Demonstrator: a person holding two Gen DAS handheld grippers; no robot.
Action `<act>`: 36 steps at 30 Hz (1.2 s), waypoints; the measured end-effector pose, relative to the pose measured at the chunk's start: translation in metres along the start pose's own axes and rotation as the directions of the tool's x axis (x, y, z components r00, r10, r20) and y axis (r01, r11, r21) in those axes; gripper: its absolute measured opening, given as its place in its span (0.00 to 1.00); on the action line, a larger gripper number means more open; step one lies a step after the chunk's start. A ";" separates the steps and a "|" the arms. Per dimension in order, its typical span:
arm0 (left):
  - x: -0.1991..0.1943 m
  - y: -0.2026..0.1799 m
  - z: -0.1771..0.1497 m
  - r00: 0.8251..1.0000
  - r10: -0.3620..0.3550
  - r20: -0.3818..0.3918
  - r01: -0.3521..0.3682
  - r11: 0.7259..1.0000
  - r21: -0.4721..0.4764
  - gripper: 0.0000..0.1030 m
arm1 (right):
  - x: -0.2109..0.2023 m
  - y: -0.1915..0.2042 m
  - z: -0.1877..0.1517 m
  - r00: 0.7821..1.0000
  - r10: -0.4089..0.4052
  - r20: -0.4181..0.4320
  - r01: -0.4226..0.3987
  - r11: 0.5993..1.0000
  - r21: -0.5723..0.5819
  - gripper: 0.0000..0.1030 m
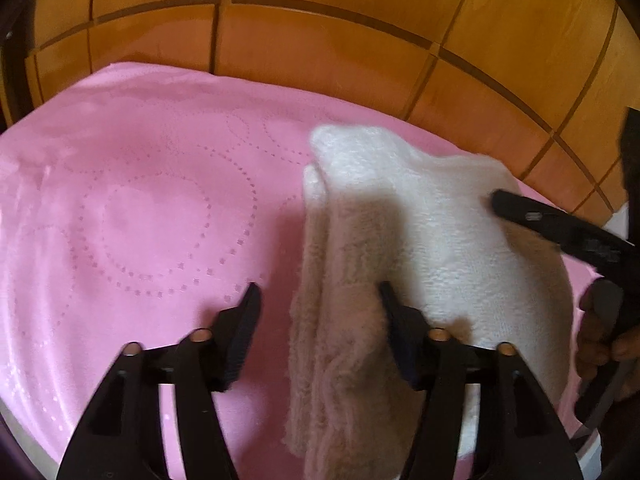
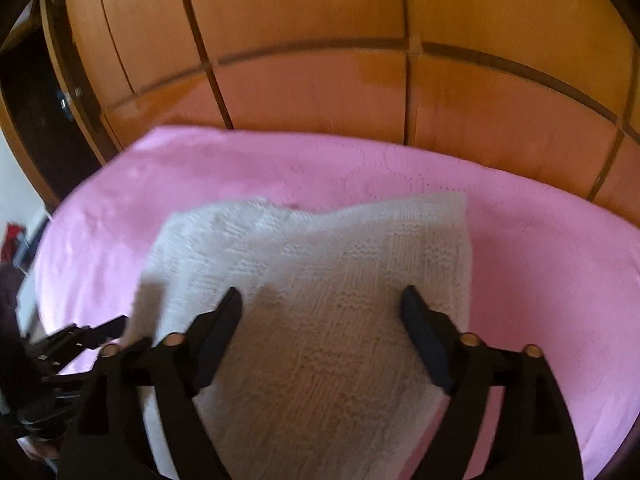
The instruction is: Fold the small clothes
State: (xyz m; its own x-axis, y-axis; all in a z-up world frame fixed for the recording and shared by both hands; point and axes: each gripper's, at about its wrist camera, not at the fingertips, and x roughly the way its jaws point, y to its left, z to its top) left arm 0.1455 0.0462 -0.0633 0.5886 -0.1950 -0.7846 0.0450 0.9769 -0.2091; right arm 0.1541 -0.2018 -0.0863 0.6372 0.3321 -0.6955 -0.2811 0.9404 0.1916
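A white knitted garment (image 1: 400, 240) lies folded in layers on a pink cover (image 1: 140, 200). My left gripper (image 1: 318, 300) is open at the garment's left folded edge, its right finger on the knit and its left finger over the pink cover. The right gripper's black fingers (image 1: 560, 228) reach in from the right over the garment. In the right wrist view my right gripper (image 2: 322, 306) is open and empty, just above the middle of the garment (image 2: 320, 280). The left gripper (image 2: 80, 336) shows at the garment's left edge.
The pink cover (image 2: 540, 260) with a dotted circle pattern spreads over a soft surface. Behind it stands a wooden wardrobe (image 1: 320, 40) with dark panel lines, also in the right wrist view (image 2: 320, 60). A dark opening (image 2: 32, 120) is at far left.
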 end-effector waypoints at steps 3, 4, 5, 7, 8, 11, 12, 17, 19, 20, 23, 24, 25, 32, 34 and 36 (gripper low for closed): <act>-0.002 0.001 -0.002 1.000 -0.006 0.008 0.006 1.000 0.004 0.61 | -0.018 -0.012 -0.005 0.999 0.026 0.040 -0.029 0.997 0.072 0.90; -0.002 0.001 -0.003 1.000 -0.005 0.015 0.005 1.000 0.011 0.61 | -0.023 -0.019 -0.007 0.998 0.045 0.048 -0.050 0.993 0.105 0.91; -0.003 0.002 -0.004 1.000 -0.004 0.018 0.004 1.000 0.018 0.61 | -0.025 -0.026 -0.010 0.997 0.062 0.049 -0.068 0.988 0.135 0.91; -0.005 0.001 -0.006 1.000 -0.005 0.023 0.004 1.000 0.025 0.61 | -0.024 -0.038 -0.012 0.995 0.088 0.038 -0.094 0.978 0.188 0.91; -0.005 0.000 -0.005 1.000 -0.006 0.023 0.005 1.000 0.026 0.61 | -0.023 -0.044 -0.015 0.995 0.098 0.030 -0.102 0.972 0.214 0.91; -0.004 0.002 -0.006 1.000 -0.016 0.024 0.015 1.000 0.024 0.61 | -0.018 -0.059 -0.024 0.990 0.138 0.011 -0.136 0.952 0.276 0.91; -0.004 0.003 -0.006 1.000 -0.021 0.024 0.020 1.000 0.024 0.61 | -0.015 -0.063 -0.026 0.988 0.152 0.005 -0.147 0.946 0.289 0.91; 0.002 0.010 -0.005 0.997 -0.071 0.015 0.071 0.997 -0.004 0.64 | -0.002 -0.071 -0.033 0.974 0.227 -0.002 -0.214 0.918 0.333 0.93; 0.004 0.018 -0.006 0.993 -0.113 0.009 0.114 0.993 -0.025 0.65 | 0.003 -0.075 -0.034 0.966 0.260 -0.004 -0.243 0.908 0.342 0.93; 0.006 0.023 -0.006 0.989 -0.148 0.005 0.148 0.988 -0.040 0.65 | 0.006 -0.077 -0.035 0.960 0.278 -0.009 -0.258 0.902 0.347 0.93; 0.013 0.034 -0.007 0.973 -0.229 -0.005 0.228 0.970 -0.079 0.65 | 0.014 -0.081 -0.037 0.944 0.330 -0.018 -0.301 0.882 0.363 0.93; 0.016 0.039 -0.007 0.965 -0.263 -0.007 0.262 0.961 -0.091 0.65 | 0.018 -0.083 -0.037 0.935 0.355 -0.021 -0.322 0.870 0.374 0.93; 0.017 0.041 -0.007 0.960 -0.281 -0.008 0.279 0.955 -0.096 0.65 | 0.021 -0.084 -0.037 0.929 0.369 -0.022 -0.334 0.863 0.380 0.93; 0.031 0.053 -0.008 0.895 -0.446 -0.018 0.437 0.885 -0.162 0.44 | 0.040 -0.071 -0.032 0.909 0.415 -0.050 -0.370 0.854 0.365 0.75; 0.031 0.054 -0.009 0.875 -0.484 -0.013 0.473 0.861 -0.184 0.38 | 0.036 -0.067 -0.030 0.915 0.401 -0.045 -0.362 0.865 0.346 0.63; 0.027 0.054 -0.010 0.853 -0.522 0.000 0.510 0.834 -0.210 0.33 | 0.022 -0.061 -0.029 0.928 0.372 -0.029 -0.345 0.883 0.318 0.54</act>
State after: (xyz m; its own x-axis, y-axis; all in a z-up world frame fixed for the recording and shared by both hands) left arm 0.1560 0.0925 -0.1016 0.4788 -0.6759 -0.5603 0.1679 0.6970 -0.6972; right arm 0.1644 -0.2536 -0.1332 0.4659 0.6560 -0.5938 -0.2396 0.7395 0.6291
